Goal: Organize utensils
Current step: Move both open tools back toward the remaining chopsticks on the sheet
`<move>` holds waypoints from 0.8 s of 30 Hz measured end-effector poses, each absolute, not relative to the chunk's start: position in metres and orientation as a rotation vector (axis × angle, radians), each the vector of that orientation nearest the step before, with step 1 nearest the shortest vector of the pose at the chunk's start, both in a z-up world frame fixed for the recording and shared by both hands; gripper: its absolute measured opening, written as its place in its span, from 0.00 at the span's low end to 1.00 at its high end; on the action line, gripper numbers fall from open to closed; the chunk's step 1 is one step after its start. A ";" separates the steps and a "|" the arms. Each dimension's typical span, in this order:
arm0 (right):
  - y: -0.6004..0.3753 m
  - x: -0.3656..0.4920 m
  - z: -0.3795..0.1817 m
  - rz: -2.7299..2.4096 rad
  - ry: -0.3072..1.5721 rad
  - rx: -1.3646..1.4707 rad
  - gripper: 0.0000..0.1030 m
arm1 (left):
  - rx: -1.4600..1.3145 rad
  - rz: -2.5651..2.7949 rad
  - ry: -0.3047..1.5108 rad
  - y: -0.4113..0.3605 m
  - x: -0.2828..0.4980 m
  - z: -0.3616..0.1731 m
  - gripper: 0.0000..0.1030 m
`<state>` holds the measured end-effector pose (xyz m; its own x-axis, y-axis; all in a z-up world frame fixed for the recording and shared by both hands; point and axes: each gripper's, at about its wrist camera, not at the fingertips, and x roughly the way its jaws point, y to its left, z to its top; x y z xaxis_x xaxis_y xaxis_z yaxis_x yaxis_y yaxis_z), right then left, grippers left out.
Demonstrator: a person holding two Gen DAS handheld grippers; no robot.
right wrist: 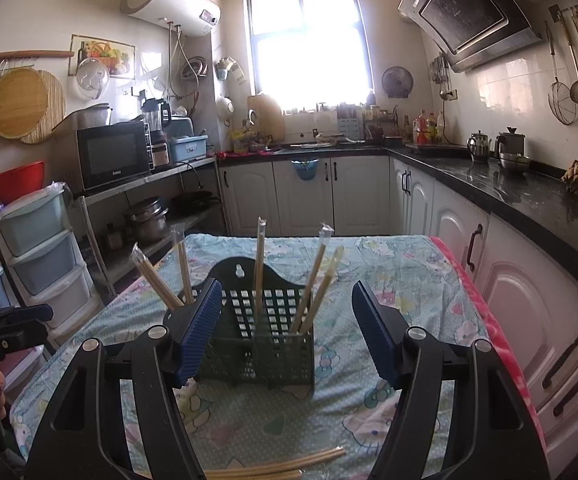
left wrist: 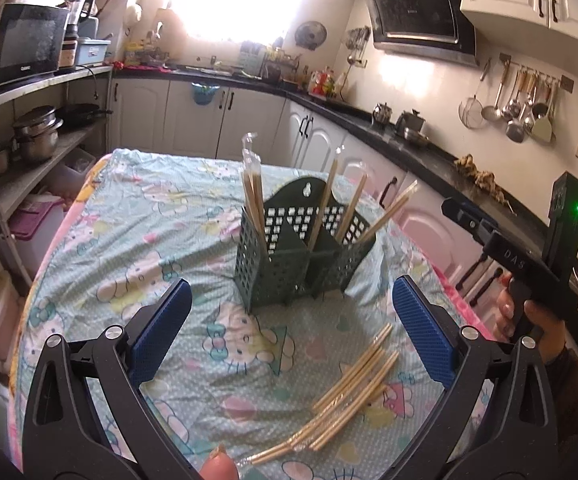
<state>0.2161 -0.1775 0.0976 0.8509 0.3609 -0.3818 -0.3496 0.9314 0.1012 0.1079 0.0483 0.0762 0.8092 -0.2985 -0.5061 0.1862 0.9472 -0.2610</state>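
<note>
The left gripper (left wrist: pixel 291 322) has its two blue pads (left wrist: pixel 163 330) spread wide apart, and nothing is between them. It hangs over a table with a light blue cartoon cloth (left wrist: pixel 149 216) on it. Just under this gripper, a bit to the right, lies a loose pile of wrapped chopsticks (left wrist: pixel 349 392) flat on the cloth. A fingertip (left wrist: pixel 219 468) shows at the very bottom of the left view. The right gripper (right wrist: pixel 287 332) is open wide too, with nothing in it. Its blue pads (right wrist: pixel 199 336) stand on each side of the dark green utensil holder (right wrist: pixel 267 344) as we look along it, but they do not touch it. The holder is a plastic basket full of little holes, with a tall back and more than one pocket. It stands upright near the middle of the table. Several wrapped chopsticks (left wrist: pixel 253 204) stand in it and lean this way and that, some on the left side and some on the right. In the left view, a person's hand (left wrist: pixel 529 320) holds the black handle of the right gripper off to the side. Around the table there is a kitchen with white cupboards (right wrist: pixel 353 192), a black counter (right wrist: pixel 509 188), a microwave (right wrist: pixel 113 152) on a shelf, and ladles (left wrist: pixel 517 108) on the wall.
</note>
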 end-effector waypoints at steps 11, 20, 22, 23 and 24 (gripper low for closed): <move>-0.185 0.206 0.075 0.361 0.484 0.018 0.63 | -0.202 -0.295 0.679 0.042 0.100 0.045 0.90; -0.185 0.202 0.060 0.355 0.528 -0.001 0.63 | -0.218 -0.331 0.780 0.040 0.091 0.016 0.90; -0.184 0.201 0.057 0.355 0.540 -0.005 0.63 | -0.217 -0.333 0.795 0.040 0.088 0.010 0.90; -0.184 0.201 0.055 0.354 0.545 -0.007 0.63 | -0.216 -0.336 0.809 0.039 0.086 0.006 0.90; -0.184 0.200 0.053 0.354 0.550 -0.009 0.63 | -0.218 -0.338 0.817 0.039 0.085 0.003 0.90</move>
